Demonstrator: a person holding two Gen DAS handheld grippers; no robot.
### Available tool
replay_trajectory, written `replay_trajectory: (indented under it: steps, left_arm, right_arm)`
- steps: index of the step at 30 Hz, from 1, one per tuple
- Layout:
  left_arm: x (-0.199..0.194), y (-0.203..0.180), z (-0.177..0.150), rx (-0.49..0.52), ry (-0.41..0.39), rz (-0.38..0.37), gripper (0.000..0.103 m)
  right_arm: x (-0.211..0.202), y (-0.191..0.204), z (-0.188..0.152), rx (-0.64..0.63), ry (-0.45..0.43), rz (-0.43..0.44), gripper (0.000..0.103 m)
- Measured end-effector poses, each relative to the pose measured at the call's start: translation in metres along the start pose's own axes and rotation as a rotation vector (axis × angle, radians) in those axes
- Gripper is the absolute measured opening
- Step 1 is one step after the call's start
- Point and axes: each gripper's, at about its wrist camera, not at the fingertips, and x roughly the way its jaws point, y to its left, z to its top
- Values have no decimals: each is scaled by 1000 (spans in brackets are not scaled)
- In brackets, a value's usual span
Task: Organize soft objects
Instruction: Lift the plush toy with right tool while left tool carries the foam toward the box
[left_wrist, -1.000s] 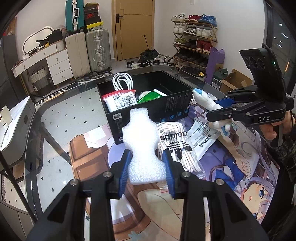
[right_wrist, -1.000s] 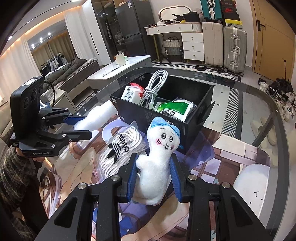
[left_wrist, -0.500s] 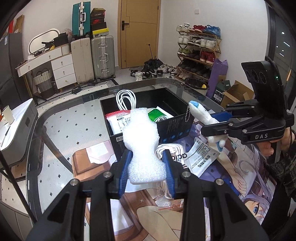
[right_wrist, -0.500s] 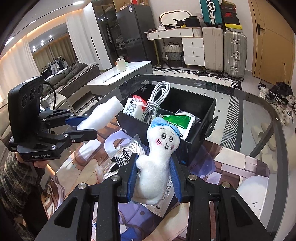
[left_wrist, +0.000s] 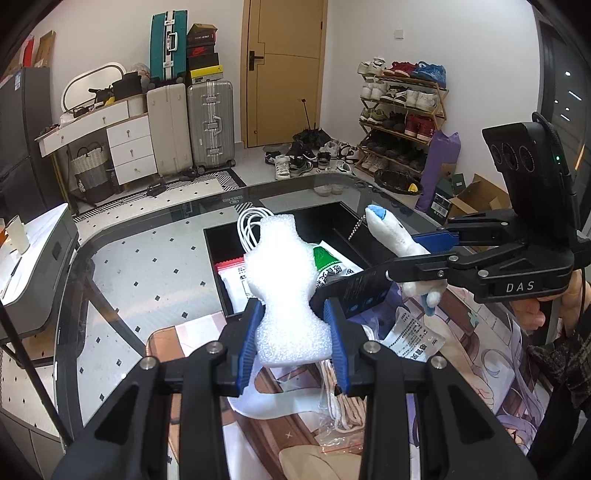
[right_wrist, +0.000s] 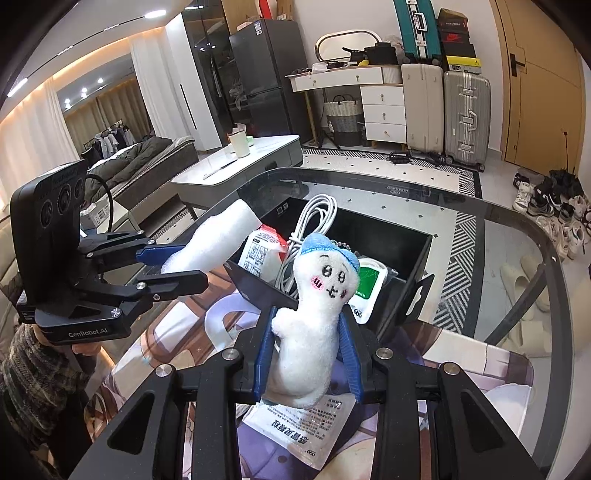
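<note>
Above the glass table (left_wrist: 155, 258), both tools loaded. Left gripper (left_wrist: 293, 332) pinching a white foam piece (left_wrist: 284, 291) at its lower half, blue pads (left_wrist: 248, 338) pressed into both sides. Right gripper (right_wrist: 308, 354) clamped on a white plush doll (right_wrist: 317, 314) with blue cap, face toward camera, upright between the pads.

Just beyond both: black box (right_wrist: 406, 236), open top, already holding a white cable coil (right_wrist: 314, 221), a red-and-white packet (right_wrist: 262, 251), a green-and-white packet (right_wrist: 369, 284). Box flaps folded outward; near flap (left_wrist: 354, 291) directly behind the foam, partly blocked by it. Flat on the printed mat (left_wrist: 480, 354) under the tools: a clear printed pouch (right_wrist: 306, 428) and a bag of white rope (left_wrist: 340, 398), mostly hidden behind the fingers.

Left view only: right gripper (left_wrist: 413, 254) side-on with doll's ball chain dangling, hand (left_wrist: 554, 302) on the grip, shoe rack (left_wrist: 402, 114), door. Right view only: left gripper (right_wrist: 177, 264) side-on with foam sticking out over the box edge, patterned sleeve (right_wrist: 29, 369), bed, fridge, side table with cup.
</note>
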Motion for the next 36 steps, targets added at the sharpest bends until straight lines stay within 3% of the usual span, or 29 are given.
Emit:
replay_trajectory:
  steps: [14, 36]
  left_arm:
    - [16, 6, 20, -20, -23, -15, 33]
    - [39, 6, 37, -34, -7, -25, 33]
  right_arm:
    - [13, -8, 28, 27, -32, -7, 34]
    - [24, -24, 38, 65, -23, -33, 34]
